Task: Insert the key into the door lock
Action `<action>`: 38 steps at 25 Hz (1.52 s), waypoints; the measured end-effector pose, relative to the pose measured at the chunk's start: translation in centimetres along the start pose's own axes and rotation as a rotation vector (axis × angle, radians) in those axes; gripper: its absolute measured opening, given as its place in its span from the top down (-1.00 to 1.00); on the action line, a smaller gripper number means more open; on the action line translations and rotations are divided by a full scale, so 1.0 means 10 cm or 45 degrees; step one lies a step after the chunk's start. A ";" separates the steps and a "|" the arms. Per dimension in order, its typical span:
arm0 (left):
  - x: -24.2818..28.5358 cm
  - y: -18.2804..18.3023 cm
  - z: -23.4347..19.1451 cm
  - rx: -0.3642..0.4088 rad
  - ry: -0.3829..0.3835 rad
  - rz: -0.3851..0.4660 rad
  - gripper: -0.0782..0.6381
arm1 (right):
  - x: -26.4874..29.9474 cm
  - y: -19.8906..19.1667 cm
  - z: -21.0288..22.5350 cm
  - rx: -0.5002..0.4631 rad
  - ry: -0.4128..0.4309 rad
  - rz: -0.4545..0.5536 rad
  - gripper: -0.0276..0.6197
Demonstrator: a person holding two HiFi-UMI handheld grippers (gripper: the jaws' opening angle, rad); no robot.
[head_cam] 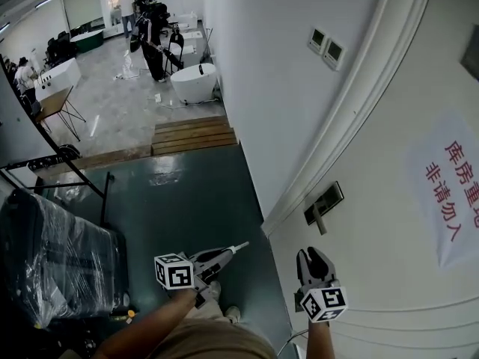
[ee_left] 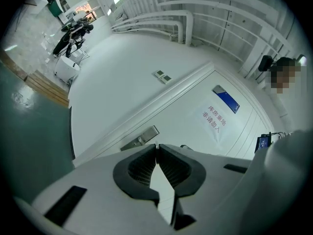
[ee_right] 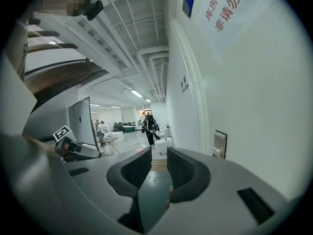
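Beside the white door [head_cam: 389, 223], low in the head view, the two grippers sit apart from each other, both pointing toward the door's edge. The left gripper [head_cam: 227, 253] is clenched on the key [head_cam: 239, 247], a thin pale blade that sticks out past its tips and angles up toward the door frame. In the left gripper view its jaws meet at the tips with no gap. Ahead of them is the door lock [ee_left: 141, 138], a grey metal plate with a handle set near the door's edge. The key is well short of the lock, over the dark green floor [head_cam: 194, 200] and touching nothing else.

The right gripper [head_cam: 312, 254] hangs close to the door face, just below the lock [head_cam: 323, 203]. Its jaws stand apart with nothing between them, and the right gripper view shows only floor and the far room through the gap. That view also shows the lock plate [ee_right: 219, 144] off to the right on the door, and the left gripper [ee_right: 73, 148] at the left with its marker cube.

A paper sign [head_cam: 449, 185] with red characters is stuck on the door above and right of the lock. Two small wall panels [head_cam: 326, 47] sit on the white wall beyond the frame. A bulky plastic-wrapped load [head_cam: 52, 253] stands on the floor at the left.
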State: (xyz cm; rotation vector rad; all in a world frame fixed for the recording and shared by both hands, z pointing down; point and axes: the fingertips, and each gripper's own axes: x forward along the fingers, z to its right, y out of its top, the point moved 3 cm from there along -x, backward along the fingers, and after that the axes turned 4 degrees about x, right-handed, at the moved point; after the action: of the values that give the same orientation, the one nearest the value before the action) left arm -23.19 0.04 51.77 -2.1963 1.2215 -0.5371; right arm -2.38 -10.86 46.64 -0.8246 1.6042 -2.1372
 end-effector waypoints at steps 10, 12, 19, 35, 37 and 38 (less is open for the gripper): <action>0.11 0.32 -0.29 -0.040 -0.073 -0.007 0.69 | 0.28 0.08 0.09 -0.026 -0.100 -0.030 0.63; 0.14 0.39 -0.36 -0.047 -0.090 -0.004 0.69 | 0.36 0.09 0.14 -0.027 -0.122 -0.035 0.63; 0.23 0.60 -0.62 -0.055 -0.136 0.005 0.69 | 0.56 0.14 0.20 -0.041 -0.181 -0.022 0.63; 0.71 0.71 -0.77 -0.060 -0.223 -0.126 0.69 | 0.60 0.13 0.39 -0.023 -0.322 0.005 0.63; 0.81 0.68 -0.78 -0.065 -0.222 -0.150 0.69 | 0.61 0.12 0.43 -0.024 -0.326 0.000 0.63; 0.85 0.67 -0.79 -0.069 -0.220 -0.162 0.69 | 0.62 0.12 0.45 -0.027 -0.329 -0.002 0.63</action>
State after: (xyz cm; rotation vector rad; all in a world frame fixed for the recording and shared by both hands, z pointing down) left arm -27.77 -12.33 54.09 -2.3244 1.0223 -0.3589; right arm -4.44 -18.21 47.91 -1.0601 1.4949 -1.9256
